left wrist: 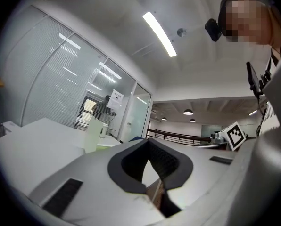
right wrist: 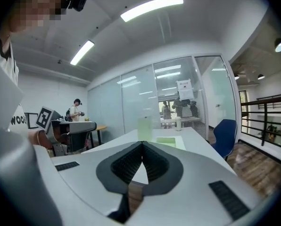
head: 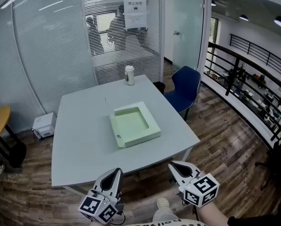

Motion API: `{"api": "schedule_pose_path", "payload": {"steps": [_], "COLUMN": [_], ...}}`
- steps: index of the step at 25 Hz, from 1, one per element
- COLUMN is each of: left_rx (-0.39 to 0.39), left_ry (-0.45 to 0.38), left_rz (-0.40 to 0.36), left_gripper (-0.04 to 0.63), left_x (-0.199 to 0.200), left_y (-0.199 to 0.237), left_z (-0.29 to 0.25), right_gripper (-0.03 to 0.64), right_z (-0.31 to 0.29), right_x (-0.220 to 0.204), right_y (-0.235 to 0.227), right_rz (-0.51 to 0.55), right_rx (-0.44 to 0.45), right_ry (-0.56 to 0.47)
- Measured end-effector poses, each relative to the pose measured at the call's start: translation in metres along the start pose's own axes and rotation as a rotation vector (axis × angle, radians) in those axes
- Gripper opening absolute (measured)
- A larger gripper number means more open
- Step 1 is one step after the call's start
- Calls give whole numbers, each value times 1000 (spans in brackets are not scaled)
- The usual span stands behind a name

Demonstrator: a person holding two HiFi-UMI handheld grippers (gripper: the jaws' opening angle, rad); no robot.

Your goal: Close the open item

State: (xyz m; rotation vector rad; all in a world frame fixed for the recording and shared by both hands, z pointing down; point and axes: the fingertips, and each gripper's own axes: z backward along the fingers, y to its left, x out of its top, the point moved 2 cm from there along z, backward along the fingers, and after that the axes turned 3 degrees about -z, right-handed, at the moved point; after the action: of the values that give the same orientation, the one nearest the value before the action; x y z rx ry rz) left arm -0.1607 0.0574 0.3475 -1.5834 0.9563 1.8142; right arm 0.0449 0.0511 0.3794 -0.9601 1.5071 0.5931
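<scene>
My left fingers [head: 116,173] and right fingers [head: 176,166] were both shut, holding nothing. At twelve o'clock, mid-bench [head: 79,140], sat the open box [head: 126,140]: pale green, square, shallow, lid [right wrist: 144,128] upright.

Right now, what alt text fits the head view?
A pale green box lies open at the middle of a grey table, a white cup behind it. The left gripper and right gripper, shut, hover before the near edge.
</scene>
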Motion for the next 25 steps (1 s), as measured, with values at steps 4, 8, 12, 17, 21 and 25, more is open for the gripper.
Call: {"api": "schedule_pose_path", "payload": {"steps": [4, 8, 12, 17, 21, 25], "left_rx": [21, 32, 65, 118, 166, 193], "left_ry": [17, 14, 8, 20, 24, -6], "left_rz": [-6, -4, -15, -25, -52, -62], "left_gripper": [21, 21, 21, 21, 21, 21], "left_x": [-3, -1, 4, 1, 0, 2], "left_y": [6, 15, 24, 34, 43, 48], "left_z": [-32, -62, -88, -125, -150, -167], "right_gripper": [0, 0, 0, 0, 0, 0], "right_z": [-26, -56, -78, -105, -128, -149], "right_x": [8, 16, 28, 43, 52, 57], "right_y": [-35, -64, -87, -114, -132, -148], "right_rz": [48, 31, 55, 120, 121, 95], "right_rx": [-37, -19, 1, 53, 129, 191], "right_ry": [48, 62, 60, 51, 45, 35]}}
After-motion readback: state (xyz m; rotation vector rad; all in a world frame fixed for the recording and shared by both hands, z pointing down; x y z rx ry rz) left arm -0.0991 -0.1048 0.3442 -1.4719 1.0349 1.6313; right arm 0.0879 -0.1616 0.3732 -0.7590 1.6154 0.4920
